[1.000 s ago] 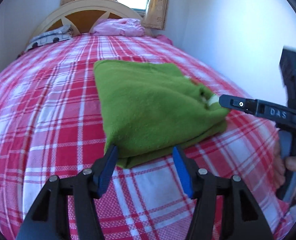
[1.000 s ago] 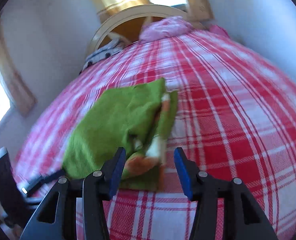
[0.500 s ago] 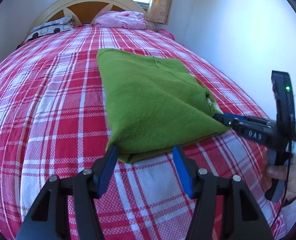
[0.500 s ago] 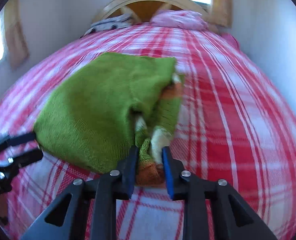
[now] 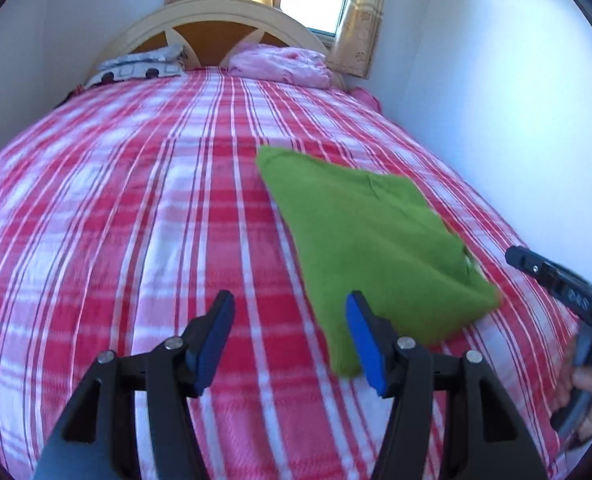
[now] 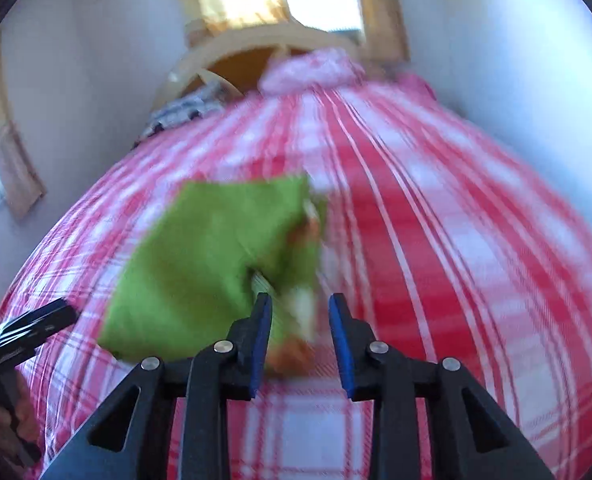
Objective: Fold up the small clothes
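A folded green knit garment (image 5: pixel 367 240) lies on the red-and-white checked bedspread (image 5: pixel 136 220), its orange and white trim at the near right corner. My left gripper (image 5: pixel 290 300) is open over bare bedspread, and the garment's near corner lies just behind its right finger. In the right wrist view the garment (image 6: pixel 208 260) is blurred. My right gripper (image 6: pixel 299 300) hovers at its trimmed edge with its jaws opening. The trim lies in the gap by the left pad and is not pinched. The right gripper (image 5: pixel 535 268) also shows at the left view's right edge.
A pink pillow (image 5: pixel 284 64) and a spotted pillow (image 5: pixel 136 68) rest against the cream headboard (image 5: pixel 216 12) at the far end. A white wall (image 5: pixel 495 100) runs close along the bed's right side. A person's hand (image 5: pixel 587 384) holds the right gripper's handle.
Half a second ago the right gripper was shut on the garment's trimmed edge; it has now let go and drawn back. The left gripper has swung left and up, away from the garment.
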{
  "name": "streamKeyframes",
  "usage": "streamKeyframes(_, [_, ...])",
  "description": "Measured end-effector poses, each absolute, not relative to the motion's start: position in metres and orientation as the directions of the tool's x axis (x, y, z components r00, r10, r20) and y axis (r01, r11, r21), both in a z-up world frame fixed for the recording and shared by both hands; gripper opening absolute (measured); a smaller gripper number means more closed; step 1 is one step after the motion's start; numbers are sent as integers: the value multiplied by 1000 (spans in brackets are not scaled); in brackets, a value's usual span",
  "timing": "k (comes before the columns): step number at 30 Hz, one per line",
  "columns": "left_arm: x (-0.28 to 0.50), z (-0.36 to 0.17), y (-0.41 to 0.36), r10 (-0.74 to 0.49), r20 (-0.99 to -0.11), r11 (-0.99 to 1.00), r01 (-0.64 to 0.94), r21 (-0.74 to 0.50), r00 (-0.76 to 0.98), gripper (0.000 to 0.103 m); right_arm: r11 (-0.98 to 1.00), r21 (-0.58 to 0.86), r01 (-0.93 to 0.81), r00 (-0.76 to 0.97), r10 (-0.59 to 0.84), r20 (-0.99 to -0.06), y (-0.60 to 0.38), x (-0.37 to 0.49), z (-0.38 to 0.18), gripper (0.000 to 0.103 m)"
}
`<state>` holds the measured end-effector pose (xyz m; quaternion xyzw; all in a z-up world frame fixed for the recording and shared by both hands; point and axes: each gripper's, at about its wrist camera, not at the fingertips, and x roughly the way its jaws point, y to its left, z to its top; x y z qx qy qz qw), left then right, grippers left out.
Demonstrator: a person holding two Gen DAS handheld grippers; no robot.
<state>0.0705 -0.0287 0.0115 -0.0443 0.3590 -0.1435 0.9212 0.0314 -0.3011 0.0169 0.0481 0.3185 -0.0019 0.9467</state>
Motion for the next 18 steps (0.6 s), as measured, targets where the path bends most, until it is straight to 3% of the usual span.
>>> streamKeyframes(5, [102,6,-61,-237,-669,971,201,-133,704,61,992,-68,-105,756,36,-654,-249,78,4,30])
streamKeyframes(8, [113,-6,-75,-215,-706,975,191,-115,675,62,977,-200,-74,696,-93,-712,-247,101,-28,10])
streamKeyframes(10, [116,-13,-83,-212,-717,975,198,-106,664,64,982,-187,-27,684,-118,-719,-266,109,-42,4])
streamKeyframes(14, [112,-18,-95,-175,-707,978,202,-47,685,69,994,-98,50,680,-105,-726,-292,123,-42,4])
streamKeyframes(18, [112,-18,-101,-134,-705,981,196,7,696,78,994,-100,51,685,-108,-720,-293,128,-45,3])
